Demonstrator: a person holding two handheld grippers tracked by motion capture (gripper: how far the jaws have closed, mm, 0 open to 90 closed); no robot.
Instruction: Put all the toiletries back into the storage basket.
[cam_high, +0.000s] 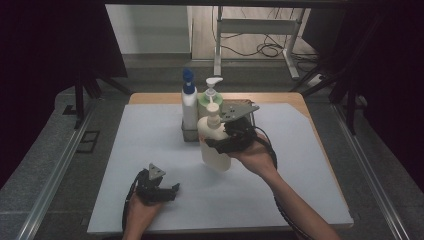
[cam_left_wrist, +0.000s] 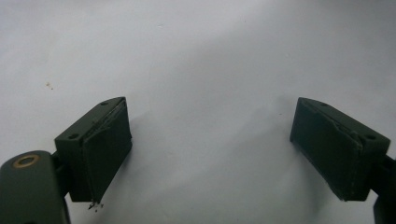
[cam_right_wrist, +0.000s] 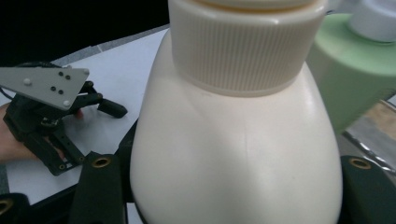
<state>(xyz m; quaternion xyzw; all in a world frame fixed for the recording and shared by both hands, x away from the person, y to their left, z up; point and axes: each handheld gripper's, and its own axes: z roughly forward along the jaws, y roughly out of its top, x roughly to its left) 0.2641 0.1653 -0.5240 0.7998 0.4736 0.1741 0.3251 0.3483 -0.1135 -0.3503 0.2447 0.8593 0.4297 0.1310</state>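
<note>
I am pinching the cream bottle (cam_high: 216, 145) between the jaws of my right tongs (cam_high: 220, 143), gripping it at its shoulder just under the ribbed collar (cam_right_wrist: 243, 46). It is hanging tilted above the middle of the desk (cam_high: 150, 150), just in front of the small grey rack (cam_high: 189, 133) near the far edge. My left tongs (cam_high: 170, 190) are resting near the front-left corner, jaws spread wide with nothing between them, only bare white surface.

In the rack, 2 other bottles are standing: a white 1 with a blue top (cam_high: 188, 102) and a green 1 with a white pump (cam_high: 207, 97).

Judging the step as moving this bottle to or from the rack, I am thinking the smooth, sloping shoulder could slip, so I should be squeezing firmly, keeping it upright, and steering its pump clear of the neighbours.

I am reading no brand, label or writing on any bottle.
</note>
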